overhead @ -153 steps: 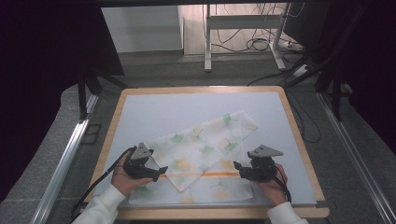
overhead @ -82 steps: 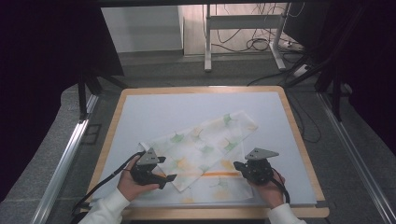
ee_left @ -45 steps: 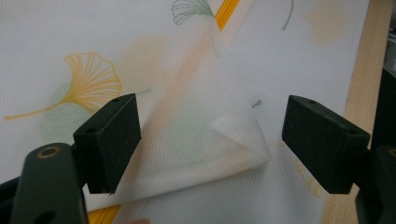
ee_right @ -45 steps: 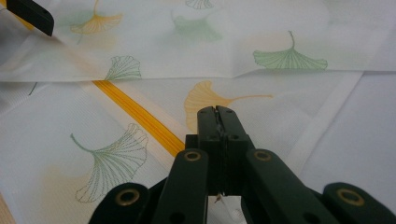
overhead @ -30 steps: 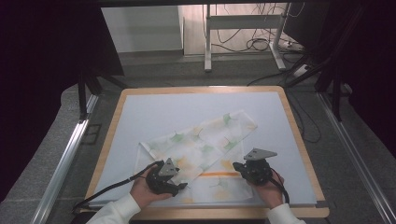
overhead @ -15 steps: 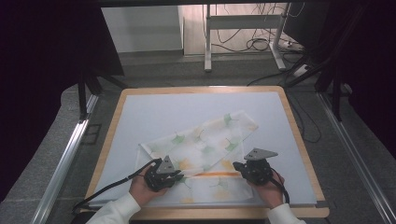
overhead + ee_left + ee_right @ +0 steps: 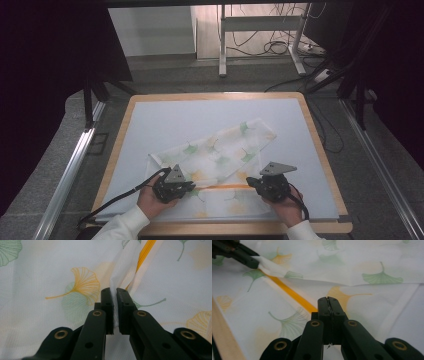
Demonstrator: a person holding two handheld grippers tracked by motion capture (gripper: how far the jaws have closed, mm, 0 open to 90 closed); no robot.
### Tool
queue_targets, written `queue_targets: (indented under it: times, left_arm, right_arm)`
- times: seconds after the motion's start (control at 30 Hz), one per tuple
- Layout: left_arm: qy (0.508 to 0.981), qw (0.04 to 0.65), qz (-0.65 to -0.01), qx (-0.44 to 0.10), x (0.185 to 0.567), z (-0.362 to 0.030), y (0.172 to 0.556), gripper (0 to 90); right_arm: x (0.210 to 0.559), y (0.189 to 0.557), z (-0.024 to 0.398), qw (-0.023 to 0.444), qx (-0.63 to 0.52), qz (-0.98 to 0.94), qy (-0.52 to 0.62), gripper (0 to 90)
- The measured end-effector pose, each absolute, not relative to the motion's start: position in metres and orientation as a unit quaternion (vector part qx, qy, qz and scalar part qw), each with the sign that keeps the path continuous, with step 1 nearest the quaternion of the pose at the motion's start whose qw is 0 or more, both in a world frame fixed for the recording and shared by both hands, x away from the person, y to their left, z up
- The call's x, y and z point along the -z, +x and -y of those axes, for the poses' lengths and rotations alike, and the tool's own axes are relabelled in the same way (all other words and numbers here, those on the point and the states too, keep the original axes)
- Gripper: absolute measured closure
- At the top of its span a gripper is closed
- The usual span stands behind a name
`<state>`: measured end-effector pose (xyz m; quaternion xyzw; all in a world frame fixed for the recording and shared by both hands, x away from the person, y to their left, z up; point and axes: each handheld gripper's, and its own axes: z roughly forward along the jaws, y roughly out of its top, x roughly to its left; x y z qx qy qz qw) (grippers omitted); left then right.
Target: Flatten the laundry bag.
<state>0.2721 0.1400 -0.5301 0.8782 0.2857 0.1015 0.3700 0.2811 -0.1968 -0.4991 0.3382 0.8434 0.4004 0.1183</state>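
Note:
A white cloth printed with green and yellow ginkgo leaves lies crumpled on the pale blue mat, an orange stripe running along its near part. My left gripper is at the stripe's left end; in the left gripper view it is shut on a raised fold of the cloth. My right gripper is at the stripe's right end. In the right gripper view it is shut where the orange stripe meets its tips, with a pale sliver of cloth between the jaws. The left gripper shows there, far off.
The mat sits on a wood-rimmed table. Bare mat lies behind and to either side of the cloth. A black cable trails from the left gripper over the near left edge. Metal rails flank the table on the floor.
The left hand moved its gripper right, from the cloth's left corner to the orange stripe, and shut on a fold there. The right gripper stayed put.

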Motion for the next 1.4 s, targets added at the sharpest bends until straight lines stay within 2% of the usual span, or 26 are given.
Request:
queue_targets:
  times: [0.57, 1.4]
  left_arm:
    - [0.87, 0.382, -0.294, -0.099, 0.527, -0.144, 0.276, 86.2]
    - [0.861, 0.397, -0.305, -0.092, 0.517, -0.154, 0.294, 86.7]
  right_arm:
    - [0.508, 0.275, 0.18, 0.091, -0.371, -0.87, 0.311, 89.1]
    - [0.514, 0.279, 0.178, 0.084, -0.353, -0.878, 0.313, 89.1]
